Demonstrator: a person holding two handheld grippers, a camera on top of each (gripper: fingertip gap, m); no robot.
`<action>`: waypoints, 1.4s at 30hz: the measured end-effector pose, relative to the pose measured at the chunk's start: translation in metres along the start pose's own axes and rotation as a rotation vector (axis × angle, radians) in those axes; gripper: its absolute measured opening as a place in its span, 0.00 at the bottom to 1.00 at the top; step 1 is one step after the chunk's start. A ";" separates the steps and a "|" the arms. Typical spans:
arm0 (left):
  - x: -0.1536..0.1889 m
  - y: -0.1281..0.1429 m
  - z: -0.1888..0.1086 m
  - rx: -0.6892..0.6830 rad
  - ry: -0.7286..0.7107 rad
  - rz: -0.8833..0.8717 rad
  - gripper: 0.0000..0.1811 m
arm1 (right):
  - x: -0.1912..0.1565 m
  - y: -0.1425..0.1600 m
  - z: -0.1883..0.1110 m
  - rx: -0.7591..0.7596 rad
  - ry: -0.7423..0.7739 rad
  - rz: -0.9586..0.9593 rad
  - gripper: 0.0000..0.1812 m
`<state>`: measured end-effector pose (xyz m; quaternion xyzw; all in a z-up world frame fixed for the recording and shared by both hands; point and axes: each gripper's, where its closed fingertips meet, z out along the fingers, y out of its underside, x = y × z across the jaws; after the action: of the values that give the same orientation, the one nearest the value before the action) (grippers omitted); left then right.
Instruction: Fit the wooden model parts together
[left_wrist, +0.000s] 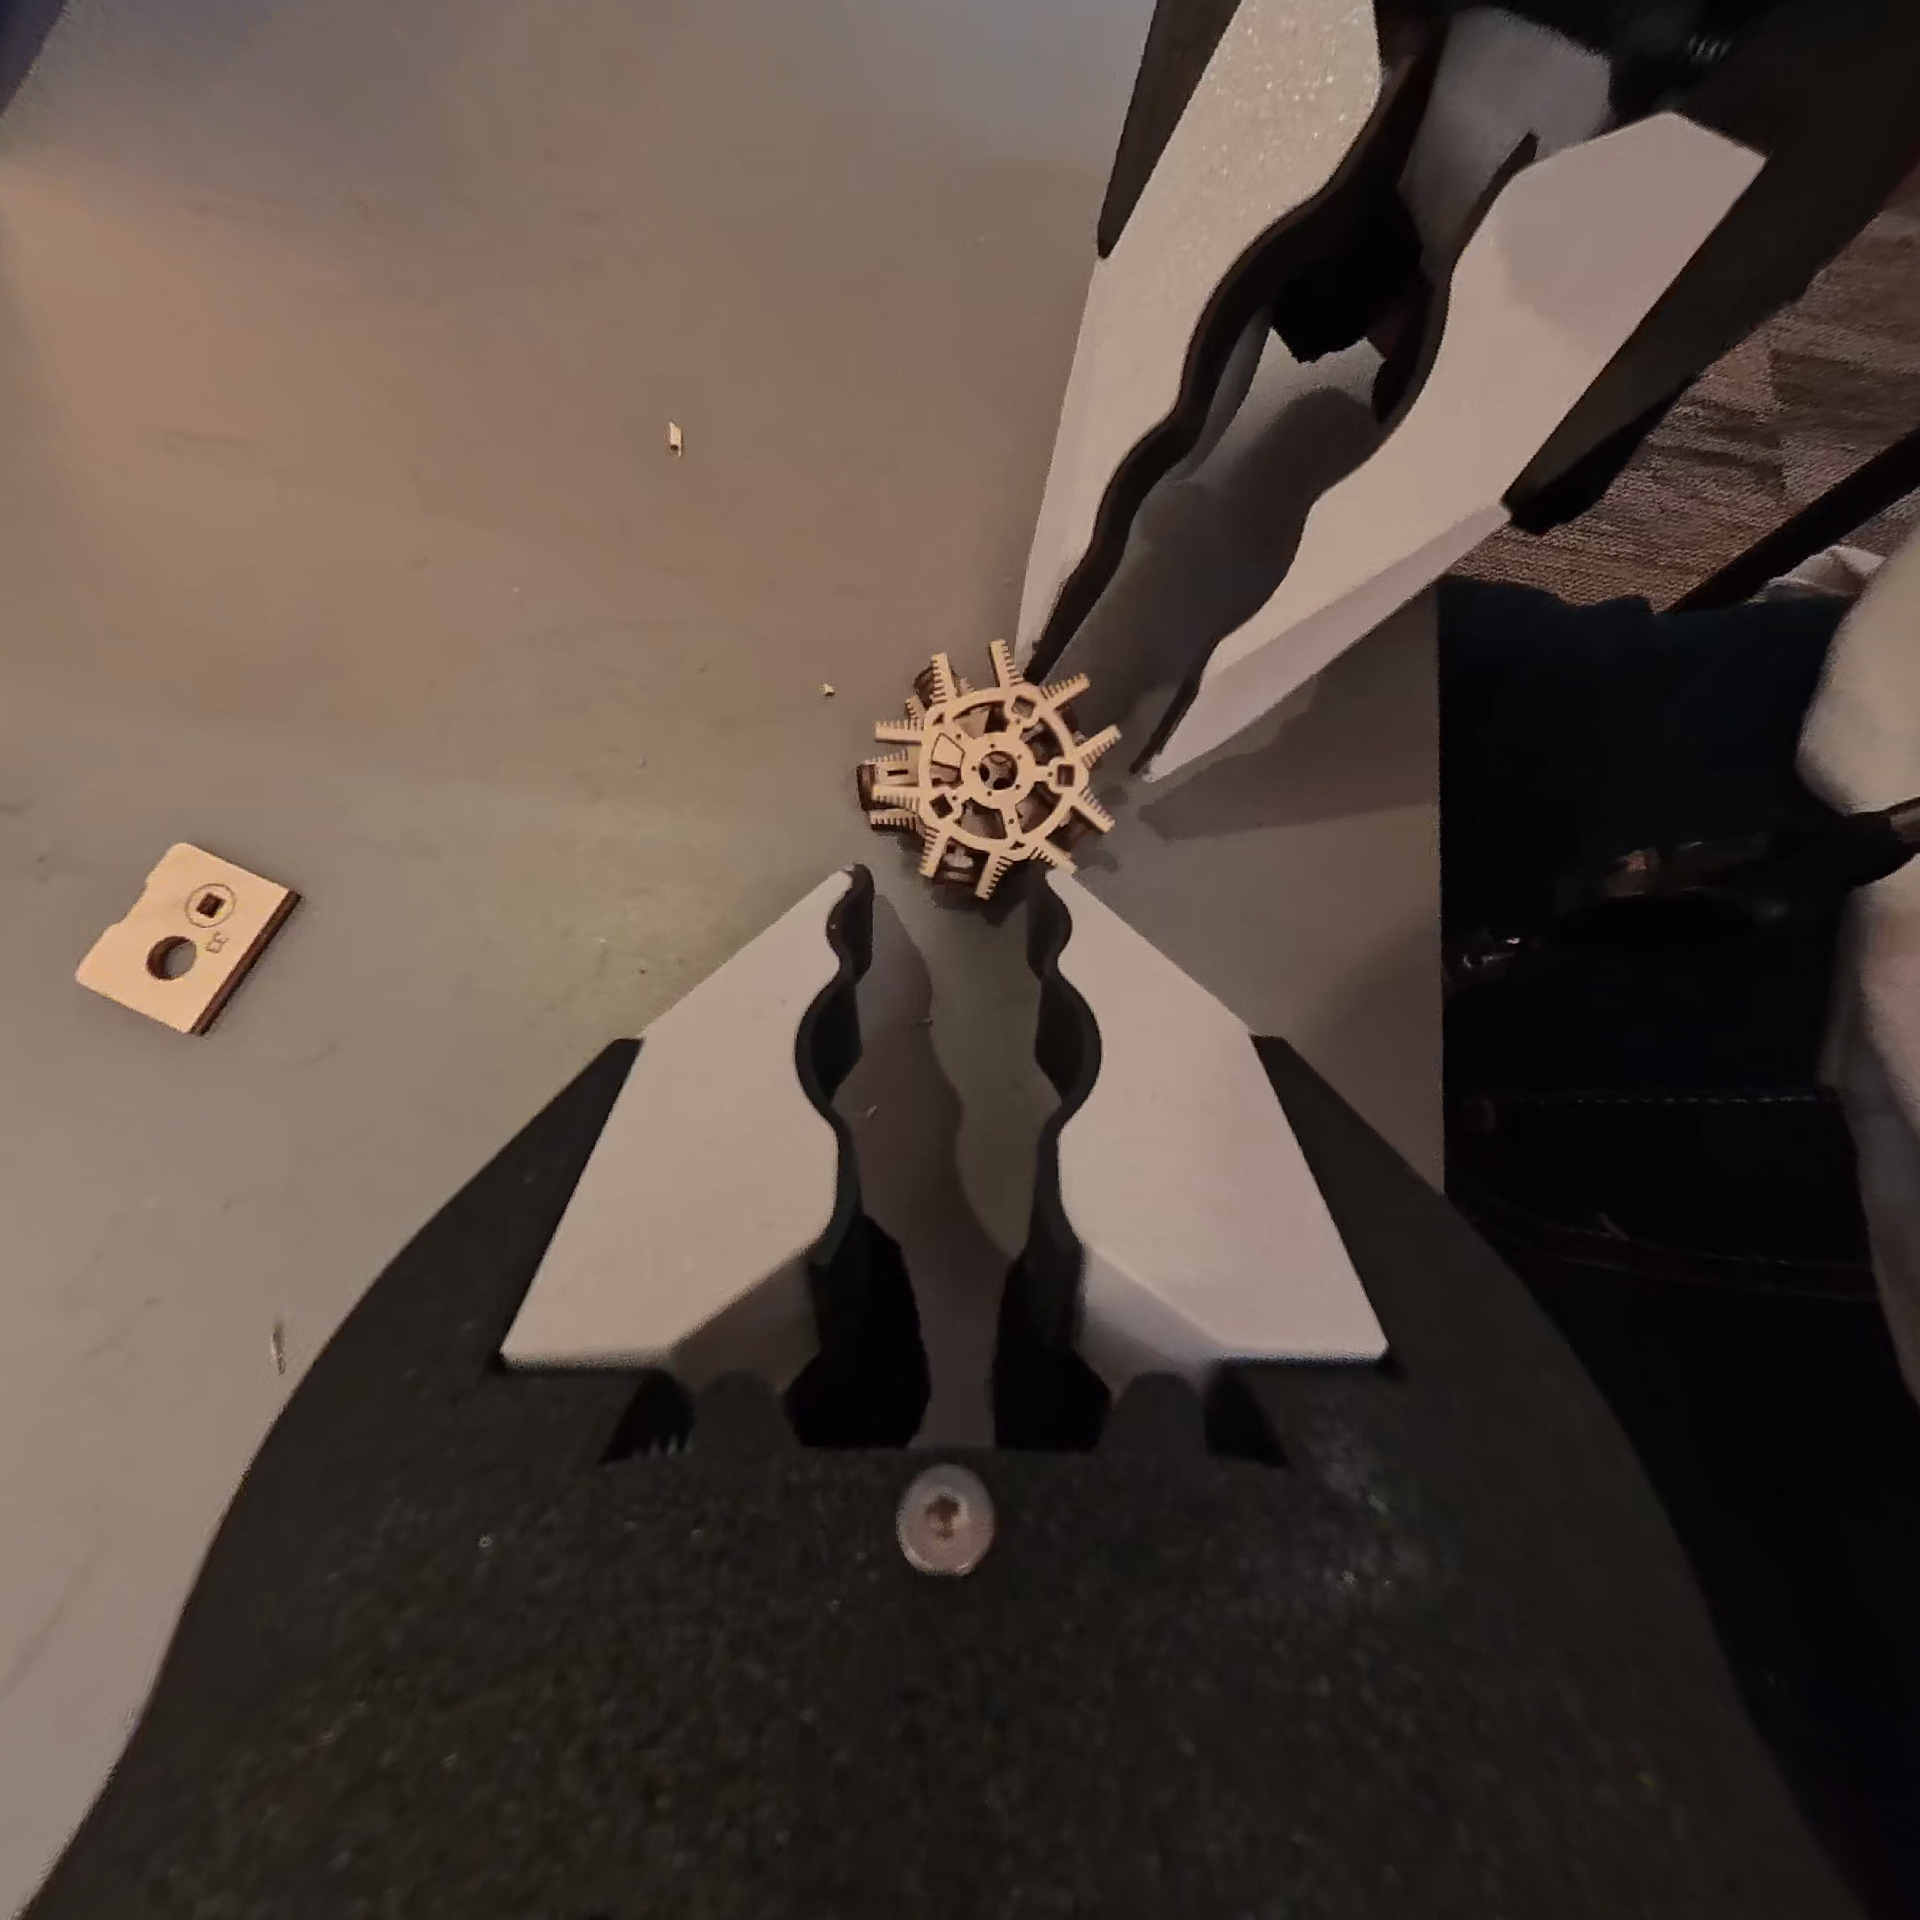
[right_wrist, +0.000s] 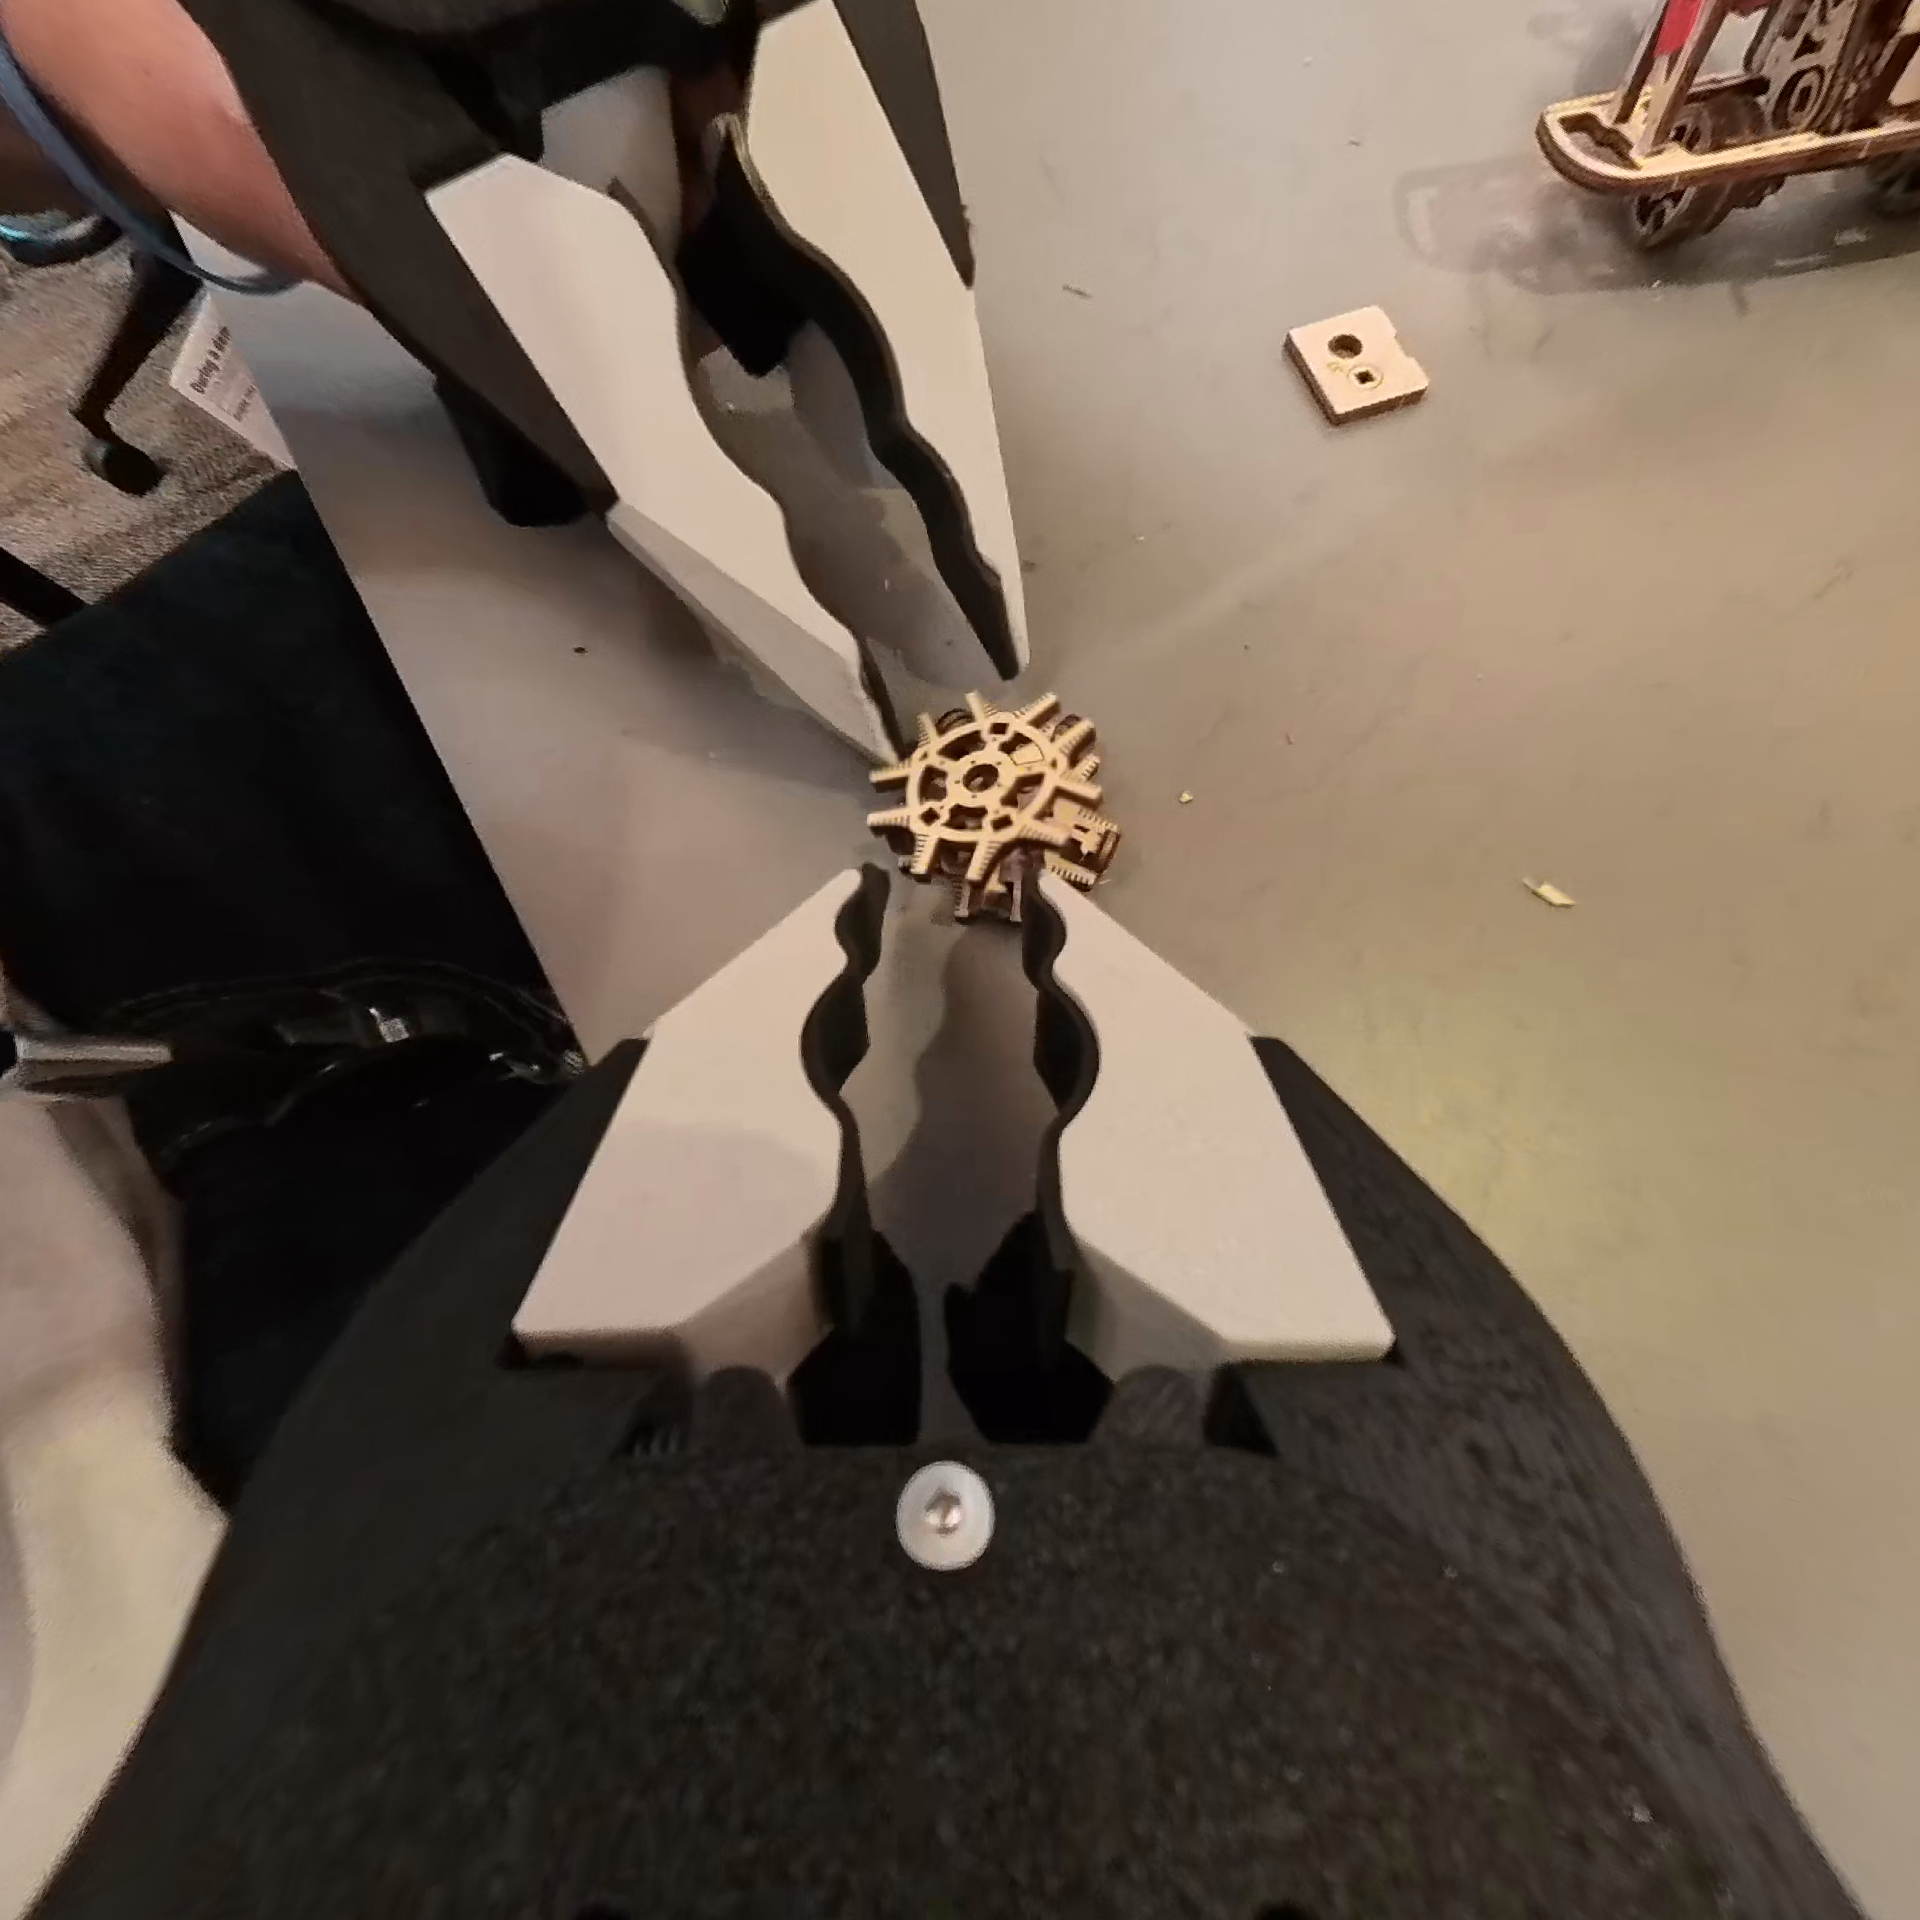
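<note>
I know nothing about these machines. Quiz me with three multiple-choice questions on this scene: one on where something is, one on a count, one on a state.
1. Where is the round spiky wooden gear-like part?
A. Between the tips of the two grippers
B. On the small square wooden plate
C. On the floor

2. How many holes does the small square wooden plate have?
A. None
B. Two
C. Five

3. How is the left gripper?
A. Open
B. Shut on the plate
C. Out of view

Answers: 1 A, both grippers' tips meet at it on the grey table; 2 B, one round, one square; 3 A, a clear gap separates its fingers.
</note>
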<state>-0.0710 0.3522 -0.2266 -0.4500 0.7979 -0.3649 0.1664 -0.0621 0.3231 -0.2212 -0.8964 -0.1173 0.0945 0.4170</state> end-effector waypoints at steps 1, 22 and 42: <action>0.001 0.000 0.001 -0.001 0.004 -0.002 0.15 | 0.000 0.000 0.001 0.000 0.003 -0.005 0.14; 0.005 -0.004 0.003 0.011 0.012 0.000 0.14 | 0.007 0.003 0.001 0.013 -0.038 0.055 0.09; 0.012 0.000 0.004 -0.004 0.038 0.089 0.17 | 0.003 0.001 0.005 -0.003 -0.084 0.059 0.08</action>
<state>-0.0751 0.3409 -0.2286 -0.4075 0.8208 -0.3641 0.1665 -0.0606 0.3273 -0.2251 -0.8952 -0.1085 0.1440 0.4075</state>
